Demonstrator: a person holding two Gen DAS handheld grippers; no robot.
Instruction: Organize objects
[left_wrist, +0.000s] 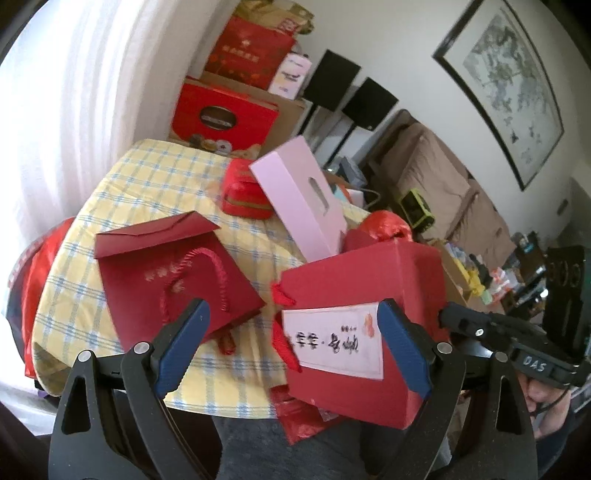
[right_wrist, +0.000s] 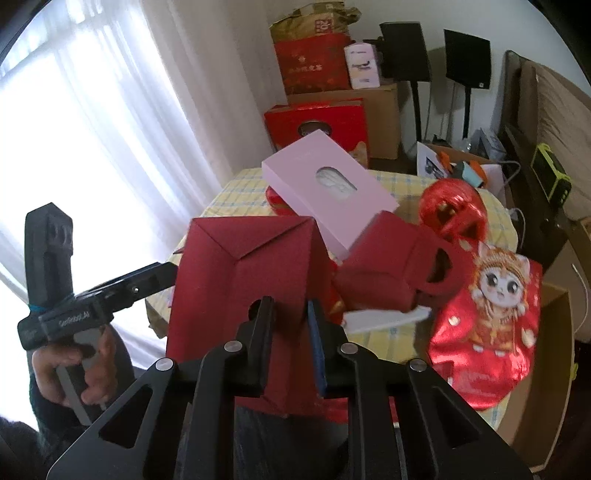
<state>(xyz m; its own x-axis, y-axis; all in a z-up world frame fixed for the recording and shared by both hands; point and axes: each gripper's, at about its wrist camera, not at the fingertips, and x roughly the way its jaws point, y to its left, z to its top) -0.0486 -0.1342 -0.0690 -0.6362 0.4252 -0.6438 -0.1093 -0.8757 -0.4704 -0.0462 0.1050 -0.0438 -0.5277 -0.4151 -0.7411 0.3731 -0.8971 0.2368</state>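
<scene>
Right hand-held gripper (right_wrist: 290, 321) clamped on dark red paper bag (right_wrist: 243, 280), lifted off the table (left_wrist: 147, 177), likely to move it | left hand-held gripper (left_wrist: 291, 334) jaws wide, gripping nothing, near red box (left_wrist: 369, 295) with white label (left_wrist: 332, 341) | pink box (right_wrist: 325, 188) leans behind, probably unsorted.

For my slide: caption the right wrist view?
Right gripper pinches a dark red paper bag above a cluttered checked table.

White curtains (right_wrist: 92, 110) hang left, two black speakers (right_wrist: 436, 51) stand by the wall, a framed picture (left_wrist: 509, 85), perhaps a map, hangs above a sofa (left_wrist: 443, 177).
</scene>
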